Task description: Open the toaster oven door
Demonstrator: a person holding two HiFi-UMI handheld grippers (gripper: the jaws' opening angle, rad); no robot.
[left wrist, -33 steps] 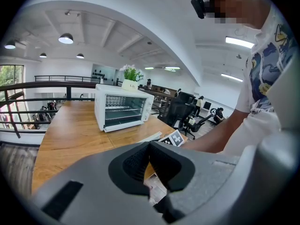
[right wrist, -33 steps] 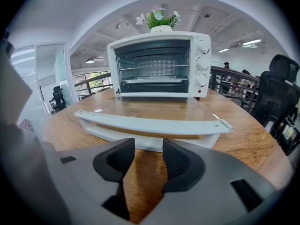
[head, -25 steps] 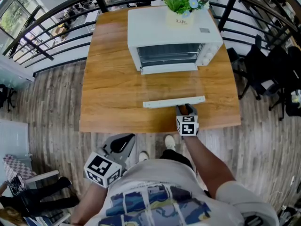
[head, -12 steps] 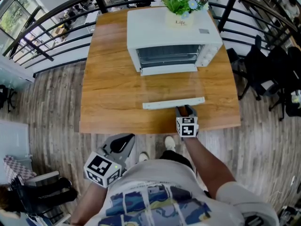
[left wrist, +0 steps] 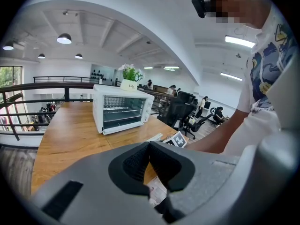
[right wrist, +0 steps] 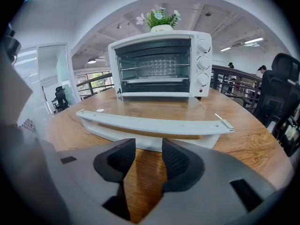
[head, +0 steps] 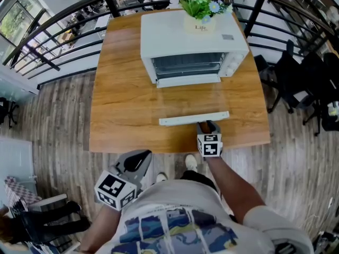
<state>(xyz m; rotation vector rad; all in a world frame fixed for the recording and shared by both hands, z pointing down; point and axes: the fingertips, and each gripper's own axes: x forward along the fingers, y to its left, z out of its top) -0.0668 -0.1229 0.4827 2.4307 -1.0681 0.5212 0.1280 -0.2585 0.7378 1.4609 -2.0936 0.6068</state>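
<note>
The toaster oven (head: 193, 46) sits at the counter's (head: 122, 105) 12 o'clock end, a potted plant (head: 202, 12) on top — its door (head: 193, 97) lies flat open, handle (head: 194, 118) toward 6 o'clock. The right hand-held gripper (head: 207, 125), jaws apart and empty, hovers just short of that handle. The left hand-held gripper (head: 133, 162), off-counter at 7 o'clock, seems closed on nothing.

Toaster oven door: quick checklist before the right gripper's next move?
1. Fully open: ok. The toaster oven door is folded down flat over the table.
2. Grip let go: ok. The right gripper has its jaws apart with nothing between them, just short of the handle.
3. Other hand clear: ok. The left gripper is off the table's near edge, jaws together, empty.
4. Plant pot upright on the toaster oven: ok.
5. Door touching the table: cannot tell.
</note>
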